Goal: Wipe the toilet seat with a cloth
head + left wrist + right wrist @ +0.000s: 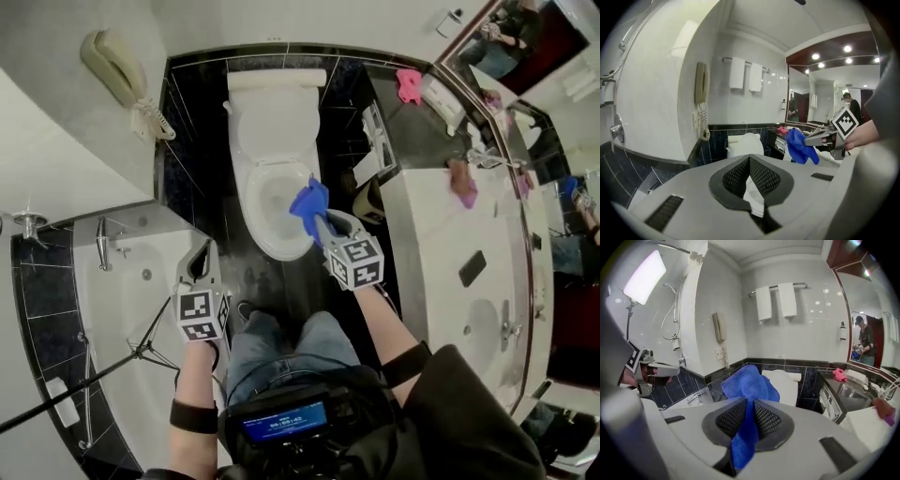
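Observation:
The white toilet (275,187) stands against the back wall with its bowl (281,202) open to view; it also shows in the left gripper view (745,143) and the right gripper view (786,380). My right gripper (319,223) (747,420) is held high over the bowl's right rim, shut on a blue cloth (308,201) (749,384) that bunches out past its fingertips. The cloth (799,146) and right gripper (819,137) also appear in the left gripper view. My left gripper (200,265) (750,176) hangs left of the toilet, shut, holding nothing.
A bathtub (112,309) with a tap lies at the left, and a wall phone (117,67) hangs above it. A vanity counter (441,225) on the right carries a pink cloth (409,84), a dark phone (472,268) and a basin (487,323). Towels (777,301) hang on a bar.

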Motion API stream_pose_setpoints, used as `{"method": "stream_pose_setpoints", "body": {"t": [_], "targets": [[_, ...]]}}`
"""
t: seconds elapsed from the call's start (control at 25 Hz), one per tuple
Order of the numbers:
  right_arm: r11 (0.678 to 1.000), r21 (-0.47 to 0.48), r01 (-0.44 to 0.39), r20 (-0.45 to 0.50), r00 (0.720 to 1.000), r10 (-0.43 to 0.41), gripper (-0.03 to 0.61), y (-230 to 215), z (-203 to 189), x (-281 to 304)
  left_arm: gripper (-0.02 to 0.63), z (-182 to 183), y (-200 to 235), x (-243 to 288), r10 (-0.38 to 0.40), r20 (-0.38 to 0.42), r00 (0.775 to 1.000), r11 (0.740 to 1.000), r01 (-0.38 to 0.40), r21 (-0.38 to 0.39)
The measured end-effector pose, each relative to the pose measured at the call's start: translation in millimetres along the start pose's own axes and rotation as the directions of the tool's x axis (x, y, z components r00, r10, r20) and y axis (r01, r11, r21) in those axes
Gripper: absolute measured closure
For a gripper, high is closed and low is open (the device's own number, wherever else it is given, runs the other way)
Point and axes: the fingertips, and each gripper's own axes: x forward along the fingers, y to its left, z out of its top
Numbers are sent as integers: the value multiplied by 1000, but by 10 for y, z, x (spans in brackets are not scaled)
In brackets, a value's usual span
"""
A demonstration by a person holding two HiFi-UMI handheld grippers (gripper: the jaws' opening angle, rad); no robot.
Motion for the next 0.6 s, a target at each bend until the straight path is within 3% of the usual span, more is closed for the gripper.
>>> {"method": "stream_pose_setpoints", "body": {"t": [0.2,0.6], "targets": [[999,27,36,44,998,-37,508,-234,3,-667,613,126,-290,-422,41,26,999,999,-42,16],[998,42,47,105,993,-51,506,-441,-394,-1773,613,-162,-1125,-1130,82,30,996,996,-81,-32]]}}
